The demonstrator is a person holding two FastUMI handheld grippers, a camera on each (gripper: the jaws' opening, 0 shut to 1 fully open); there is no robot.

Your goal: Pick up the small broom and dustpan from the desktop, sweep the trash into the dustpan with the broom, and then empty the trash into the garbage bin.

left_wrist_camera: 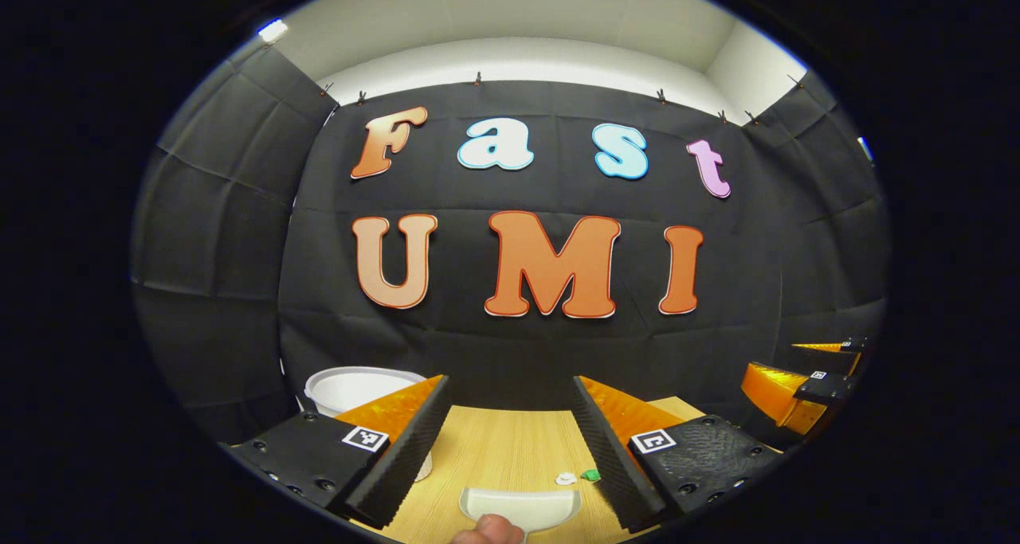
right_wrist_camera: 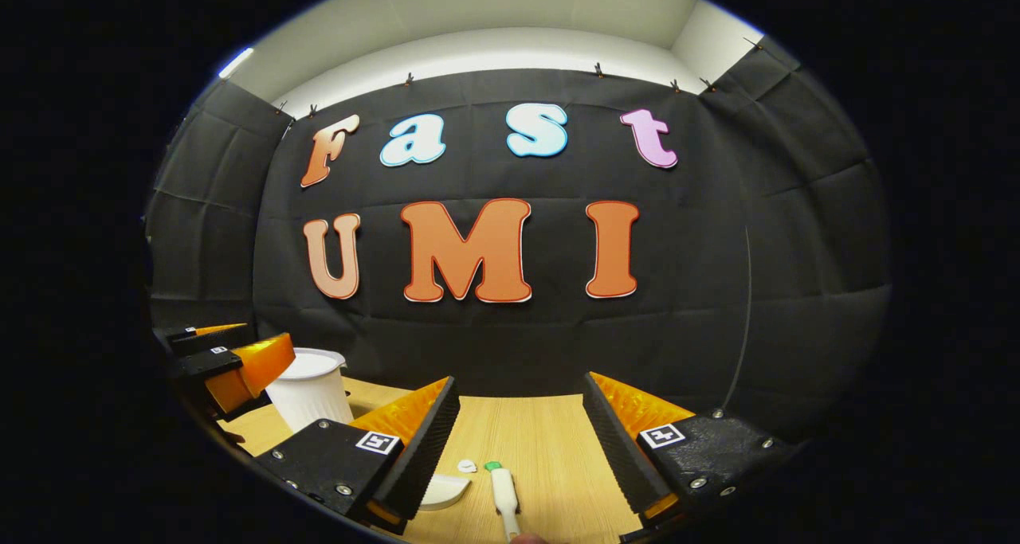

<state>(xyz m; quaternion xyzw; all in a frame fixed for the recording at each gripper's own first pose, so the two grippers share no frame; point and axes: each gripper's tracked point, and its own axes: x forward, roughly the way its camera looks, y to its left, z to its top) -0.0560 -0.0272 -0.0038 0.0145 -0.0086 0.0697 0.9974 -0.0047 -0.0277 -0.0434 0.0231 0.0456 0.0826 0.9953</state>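
Hovering above the wooden desktop (left_wrist_camera: 510,448), the left gripper (left_wrist_camera: 510,440) had its fingers spread wide with nothing between them. The white dustpan (left_wrist_camera: 522,508) lay straight ahead and below, centred in the gap between those fingers, its broad mouth facing away toward the booth wall and its handle end running back toward the camera; a fingertip (left_wrist_camera: 488,530) showed at that near end. Just beyond the pan's far right corner sat two bits of trash, a white scrap (left_wrist_camera: 566,478) and a green scrap (left_wrist_camera: 590,475), close beside each other. The white garbage bin (left_wrist_camera: 351,389) stood to the left, partly behind the left finger.

In the right gripper view, the right gripper (right_wrist_camera: 522,440) was likewise wide and empty. The small white broom (right_wrist_camera: 504,504) lay on the desktop (right_wrist_camera: 542,440) between its fingers, slightly left of centre, its long axis running nearly straight away from the camera, with a green part at the far end and the white body coming back toward the bottom edge. The dustpan (right_wrist_camera: 442,492) peeked out beside the left finger, and the white scrap (right_wrist_camera: 467,466) lay just left of the broom's far end.

Judging by this, each tool lay nearest its own gripper: dustpan for the left, broom for the right. Each grasp probably called for a descent, closing across the broom's length.
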